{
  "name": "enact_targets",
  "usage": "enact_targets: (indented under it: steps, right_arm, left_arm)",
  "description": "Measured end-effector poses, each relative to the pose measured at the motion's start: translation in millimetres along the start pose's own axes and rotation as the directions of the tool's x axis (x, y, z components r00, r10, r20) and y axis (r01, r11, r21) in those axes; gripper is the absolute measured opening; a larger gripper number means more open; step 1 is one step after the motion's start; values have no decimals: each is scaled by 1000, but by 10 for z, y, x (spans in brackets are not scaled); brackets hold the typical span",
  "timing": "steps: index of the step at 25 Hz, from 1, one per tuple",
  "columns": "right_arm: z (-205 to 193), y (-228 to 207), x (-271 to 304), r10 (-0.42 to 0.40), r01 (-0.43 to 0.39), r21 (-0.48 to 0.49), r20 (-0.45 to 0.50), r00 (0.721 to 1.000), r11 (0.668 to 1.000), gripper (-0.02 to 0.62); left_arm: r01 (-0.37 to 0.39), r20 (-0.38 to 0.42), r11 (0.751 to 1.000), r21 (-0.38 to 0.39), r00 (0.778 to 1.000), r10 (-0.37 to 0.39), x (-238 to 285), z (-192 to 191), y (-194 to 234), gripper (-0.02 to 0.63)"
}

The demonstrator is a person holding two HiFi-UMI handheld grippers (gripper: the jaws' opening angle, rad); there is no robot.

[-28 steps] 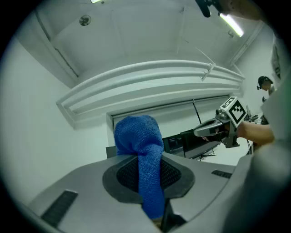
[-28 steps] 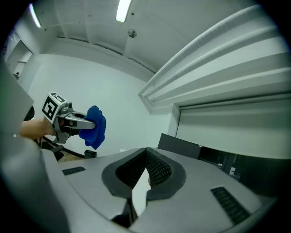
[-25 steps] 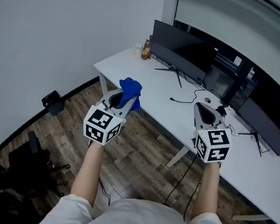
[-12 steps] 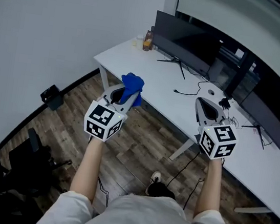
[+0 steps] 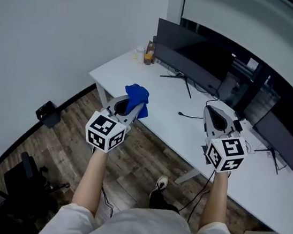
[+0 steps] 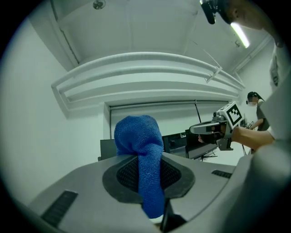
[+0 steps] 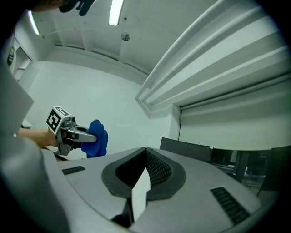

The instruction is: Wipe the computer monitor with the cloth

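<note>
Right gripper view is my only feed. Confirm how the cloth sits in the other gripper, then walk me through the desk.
Observer: The blue cloth is clamped between the jaws of the left gripper. It is bunched above them, with a tail hanging down.
Operator: Give me that gripper's position.
Observer: In the head view it is over the near edge of the white desk, and the cloth is well apart from the monitor.
Operator: Report anything in front of the screen.
Observer: A dark cable lies on the desk before it, and a small bottle stands by its left end.
</note>
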State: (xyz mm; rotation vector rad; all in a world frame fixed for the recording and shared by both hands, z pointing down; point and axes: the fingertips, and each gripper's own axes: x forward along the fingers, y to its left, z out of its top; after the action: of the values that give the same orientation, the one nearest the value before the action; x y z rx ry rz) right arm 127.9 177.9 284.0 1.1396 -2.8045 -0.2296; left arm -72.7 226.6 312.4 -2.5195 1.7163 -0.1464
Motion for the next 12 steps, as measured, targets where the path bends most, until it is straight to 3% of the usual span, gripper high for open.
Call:
enact_targets:
  steps: [3, 7, 12]
  right_arm:
    - [7, -423, 446, -4, 4, 21, 10, 1000, 1000, 12]
    - [-9, -1015, 953, -4, 3, 42, 17, 1000, 999, 12]
    - [-68, -1663, 1436, -17, 17, 33, 5, 1000, 999, 14]
  left_arm:
    - [47, 21, 998, -42, 999, -46, 583, 63, 180, 74]
    - [67, 12, 998, 3, 998, -67, 1403, 140, 383, 74]
    - [97, 33, 995, -11, 995, -97, 2340, 207, 639, 74]
